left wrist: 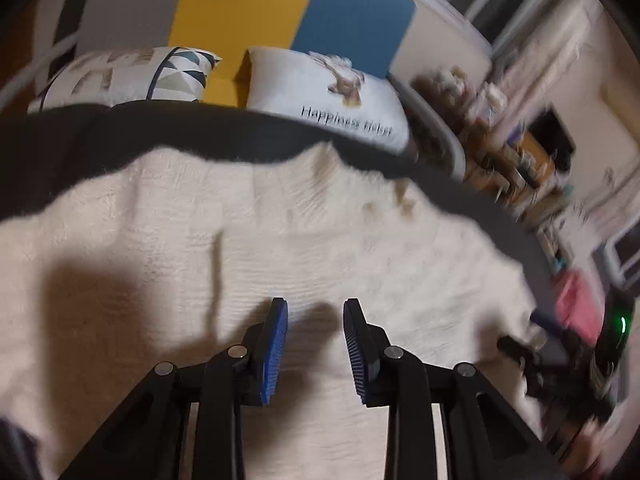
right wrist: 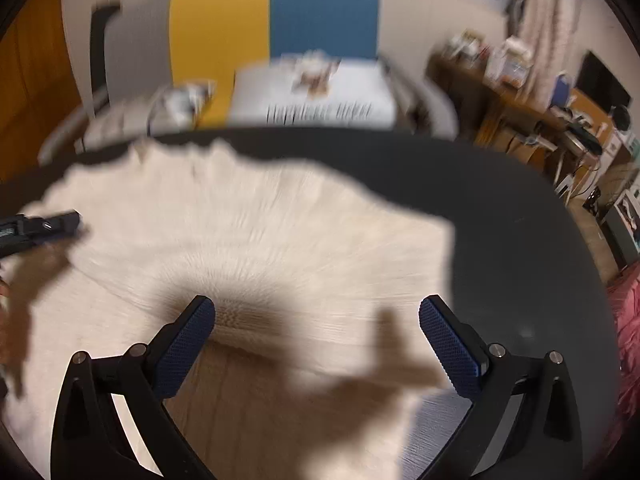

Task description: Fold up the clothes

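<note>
Two black grippers with blue ribbed pads hover over a fuzzy cream knitted garment (left wrist: 256, 240) spread on a dark grey bed surface (right wrist: 500, 208). Nothing is between the parted jaws of the left gripper (left wrist: 315, 312). The right gripper (right wrist: 316, 312) gapes wide and empty near the garment's right edge. Two printed white pillows (left wrist: 320, 96) lie along the far edge.
</note>
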Demonstrator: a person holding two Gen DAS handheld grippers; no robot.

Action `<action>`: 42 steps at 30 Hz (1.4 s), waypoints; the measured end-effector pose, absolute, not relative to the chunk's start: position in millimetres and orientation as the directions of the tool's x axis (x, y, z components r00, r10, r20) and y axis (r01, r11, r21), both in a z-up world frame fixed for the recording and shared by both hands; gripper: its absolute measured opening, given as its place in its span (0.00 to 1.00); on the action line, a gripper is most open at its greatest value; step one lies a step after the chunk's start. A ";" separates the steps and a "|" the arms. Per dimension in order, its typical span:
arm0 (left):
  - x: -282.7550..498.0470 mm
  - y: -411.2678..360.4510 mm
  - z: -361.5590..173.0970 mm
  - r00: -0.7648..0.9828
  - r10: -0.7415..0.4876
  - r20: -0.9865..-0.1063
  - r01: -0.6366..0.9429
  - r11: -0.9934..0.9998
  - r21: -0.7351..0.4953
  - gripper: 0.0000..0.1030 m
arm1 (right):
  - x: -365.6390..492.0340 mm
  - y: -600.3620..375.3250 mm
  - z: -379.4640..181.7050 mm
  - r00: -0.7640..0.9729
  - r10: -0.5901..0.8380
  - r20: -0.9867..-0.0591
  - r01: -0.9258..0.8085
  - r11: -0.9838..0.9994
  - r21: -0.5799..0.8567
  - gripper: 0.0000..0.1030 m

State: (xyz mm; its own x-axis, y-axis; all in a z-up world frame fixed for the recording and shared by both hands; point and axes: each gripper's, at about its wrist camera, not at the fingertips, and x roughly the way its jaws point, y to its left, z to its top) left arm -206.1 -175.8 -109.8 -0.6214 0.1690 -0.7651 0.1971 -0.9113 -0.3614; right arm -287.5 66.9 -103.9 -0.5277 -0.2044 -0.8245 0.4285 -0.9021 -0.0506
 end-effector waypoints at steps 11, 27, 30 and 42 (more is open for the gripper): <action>-232.1 -160.5 -87.4 -0.653 0.098 -0.751 0.108 -0.969 -0.221 0.31 | -327.3 76.1 -87.9 -0.547 -0.278 -0.789 0.410 -0.911 0.037 1.00; -242.0 -172.3 -103.7 -0.611 0.088 -0.787 0.112 -0.974 -0.196 0.32 | -328.0 29.8 -94.9 -0.512 -0.331 -0.792 0.548 -0.837 -0.004 1.00; -238.4 -178.6 -110.5 -0.625 0.097 -0.774 0.103 -0.973 -0.205 0.32 | -311.1 9.5 -119.7 -0.497 -0.229 -0.837 0.573 -0.811 -0.119 1.00; -213.0 -159.1 -112.5 -0.626 0.072 -0.777 0.067 -0.987 -0.146 0.34 | -277.4 50.9 -123.4 -0.425 -0.322 -0.846 0.586 -0.810 0.013 1.00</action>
State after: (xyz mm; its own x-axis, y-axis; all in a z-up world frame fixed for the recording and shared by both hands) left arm -213.0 -159.1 -112.5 -0.6256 0.0725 -0.7768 0.0667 -0.9871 -0.1458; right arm -277.4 50.9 -123.4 -0.4252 -0.3218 -0.8460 0.5863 -0.8100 0.0134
